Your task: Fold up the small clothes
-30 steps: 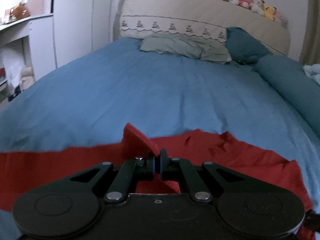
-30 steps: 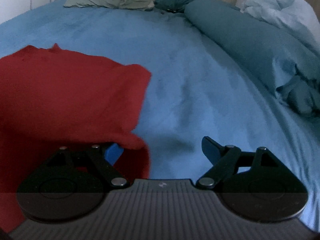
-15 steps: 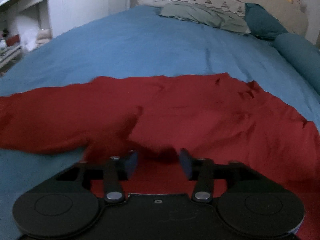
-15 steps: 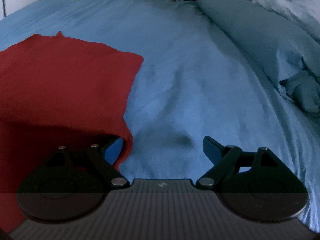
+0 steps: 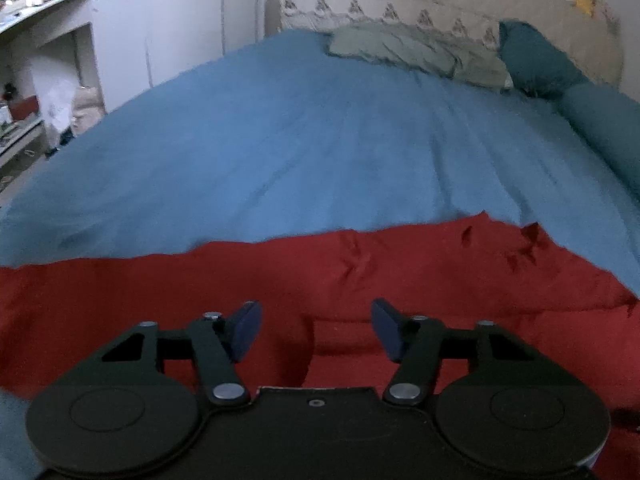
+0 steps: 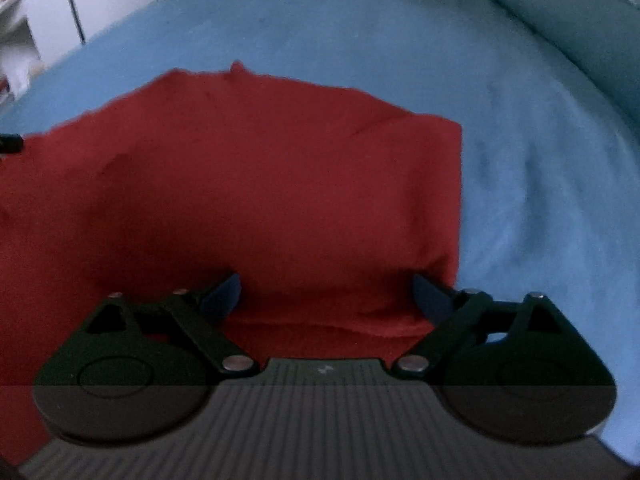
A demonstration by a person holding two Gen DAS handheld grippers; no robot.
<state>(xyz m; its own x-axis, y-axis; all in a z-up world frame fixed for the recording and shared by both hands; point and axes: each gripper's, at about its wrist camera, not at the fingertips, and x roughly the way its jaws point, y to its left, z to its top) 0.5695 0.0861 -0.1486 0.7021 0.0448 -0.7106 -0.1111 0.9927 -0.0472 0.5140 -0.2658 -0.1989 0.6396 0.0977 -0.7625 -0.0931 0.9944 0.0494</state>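
A: Where's the red garment (image 5: 360,280)?
B: Flat on the blue bed (image 5: 280,152), near its foot edge; open sheet beyond
A: Grippers?
B: Left gripper (image 5: 316,330) & right gripper (image 6: 326,294) both w/ fingers apart, over the cloth, holding nothing

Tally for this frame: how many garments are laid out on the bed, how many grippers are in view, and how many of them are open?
Red garment: 1, lying on the blue bedspread
Grippers: 2, left gripper and right gripper
Open grippers: 2, neither holding cloth
Total counted items: 3
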